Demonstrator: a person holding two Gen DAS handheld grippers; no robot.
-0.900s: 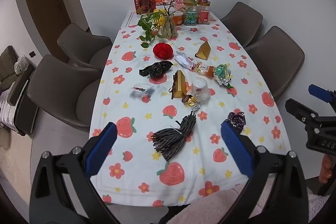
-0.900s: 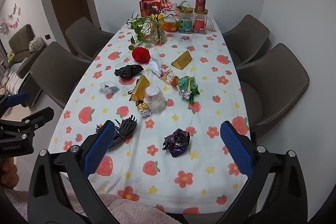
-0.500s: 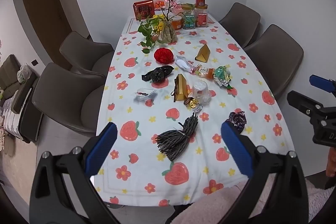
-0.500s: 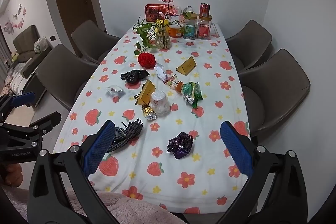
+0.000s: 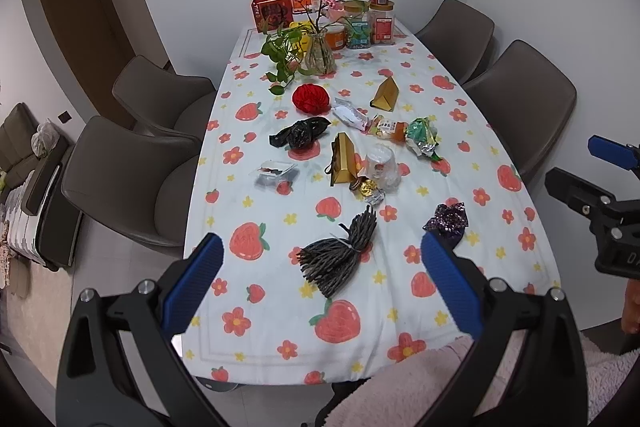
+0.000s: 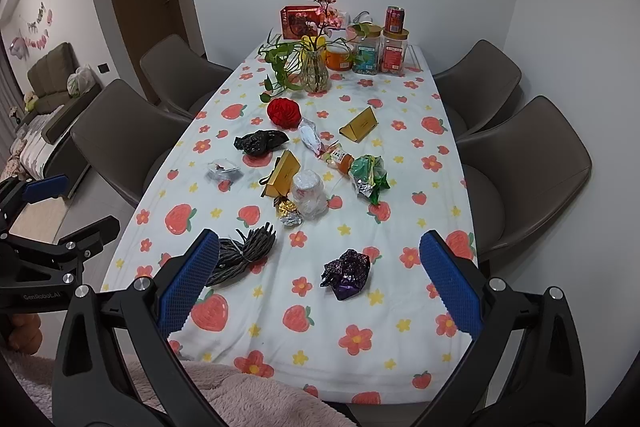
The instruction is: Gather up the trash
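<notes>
**Both grippers pulled back above the near end, nothing picked up yet**

Left wrist view: the camera rose and drew back over the last second, so more of the near hem of the table (image 5: 256, 343) and a pink fleecy sleeve (image 5: 432, 367) came into the picture. The left gripper (image 5: 320, 287) hung with its blue pads spread wide and nothing between them. No piece of trash shifted on the cloth, which I read as the collecting not yet begun, only a lining-up. Straight ahead between the fingers lay the grey tassel (image 5: 340, 251), frayed strands tied at a neck. Just past the right-hand finger sat the purple wrapper (image 5: 448, 221), crumpled and glittery. Farther out were the gold box (image 5: 343, 161), the foil wrappers (image 5: 370, 189), the clear cup (image 5: 382, 167) on its side, the black bag (image 5: 300, 133) and the green packet (image 5: 422, 139). The right gripper (image 5: 592, 167) showed at the right edge, held off the table's side.

Right wrist view: this camera lifted back too. The right gripper's pads stood wide apart and empty. The purple wrapper lay ahead between the fingers, a little right of middle, a loose crinkled ball that should squash easily. The tassel lay partly behind the left-hand finger. The left gripper hovered at the left, off the table.
</notes>
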